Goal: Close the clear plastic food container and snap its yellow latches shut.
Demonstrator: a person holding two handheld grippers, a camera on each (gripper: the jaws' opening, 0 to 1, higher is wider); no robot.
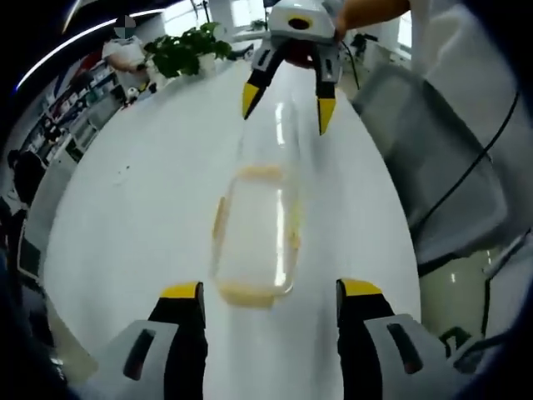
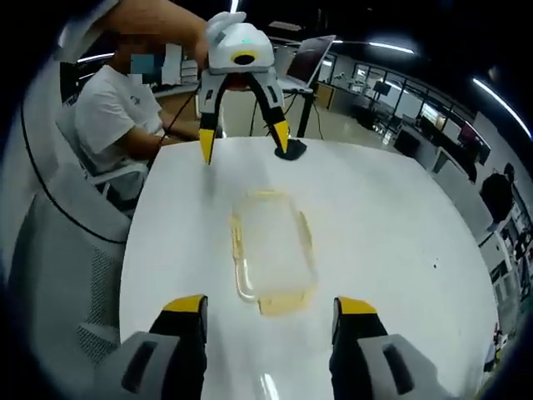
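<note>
Left gripper view: the left gripper [image 1: 268, 293] hovers with jaws spread wide and empty, the one clear food container [image 1: 256, 236] lying on the white desk [image 1: 141, 208] just ahead between its tips, while the right gripper [image 1: 288, 104] faces it from beyond the far end, likewise open and holding nothing, apparently so the two can bracket the box. Right gripper view: one container [image 2: 273, 250], yellow latches [image 2: 284, 303] blurred and uncountable, sits just ahead of the right gripper [image 2: 271, 307]; the left gripper [image 2: 244, 141] stands opposite.
</note>
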